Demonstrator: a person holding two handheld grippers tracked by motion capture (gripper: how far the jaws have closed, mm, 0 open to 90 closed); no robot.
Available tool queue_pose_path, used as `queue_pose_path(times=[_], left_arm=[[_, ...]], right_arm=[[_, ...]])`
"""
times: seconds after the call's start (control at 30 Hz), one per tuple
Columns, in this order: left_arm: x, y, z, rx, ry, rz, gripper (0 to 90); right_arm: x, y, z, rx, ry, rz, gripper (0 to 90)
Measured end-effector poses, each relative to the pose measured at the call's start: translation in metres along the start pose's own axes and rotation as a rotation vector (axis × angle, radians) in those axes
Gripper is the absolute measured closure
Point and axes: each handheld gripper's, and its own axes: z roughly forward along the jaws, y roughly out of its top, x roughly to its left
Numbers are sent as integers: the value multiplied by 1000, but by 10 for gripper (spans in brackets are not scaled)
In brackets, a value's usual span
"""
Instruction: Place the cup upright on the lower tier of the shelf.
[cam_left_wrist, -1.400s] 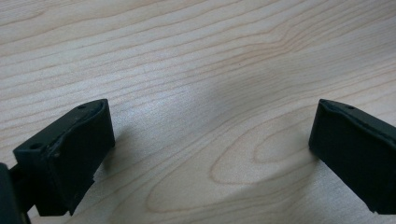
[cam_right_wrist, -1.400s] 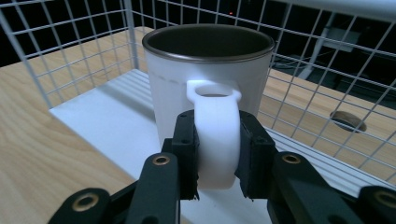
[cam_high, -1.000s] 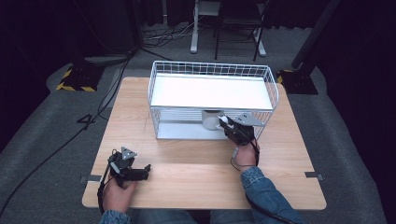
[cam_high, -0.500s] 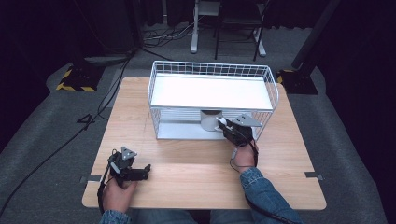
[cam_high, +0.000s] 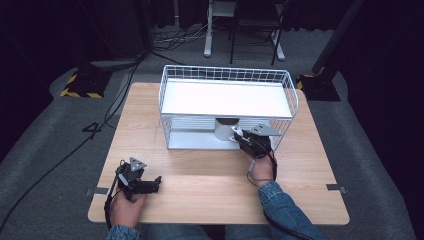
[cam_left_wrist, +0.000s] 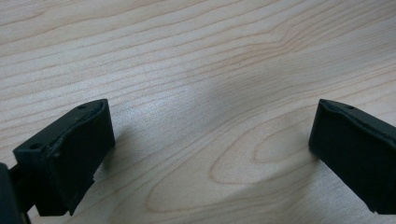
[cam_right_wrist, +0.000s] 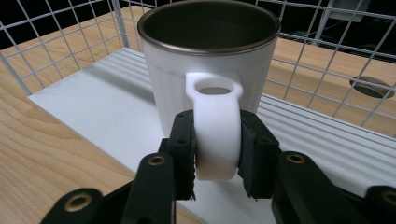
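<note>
Right gripper view: the right gripper (cam_right_wrist: 217, 144), clamped on the handle of a white, steel-rimmed mug (cam_right_wrist: 208, 56) at the front edge of a white wire rack's lower shelf (cam_right_wrist: 93, 109), should keep it level, while the left gripper (cam_left_wrist: 210, 149) rests jaws apart near the front-left corner of the pale wooden table (cam_left_wrist: 196, 51).

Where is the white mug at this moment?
In the high view the white mug stands on the lower shelf of the wire rack, right of centre; the right gripper holds its handle.
</note>
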Motion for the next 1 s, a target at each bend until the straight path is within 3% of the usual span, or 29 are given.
queue_pose_path(times=[0.23,0.6,1.0], left_arm=[[0,0,0,0,0,0,4],[0,0,0,0,-1,1,5],[0,0,0,0,-2,7,5]], right_arm=[[-2,2,-1,8,16,10,552],[-2,7,-8,13,33,15,476],[-3,11,-41,-2,69,-16,454]])
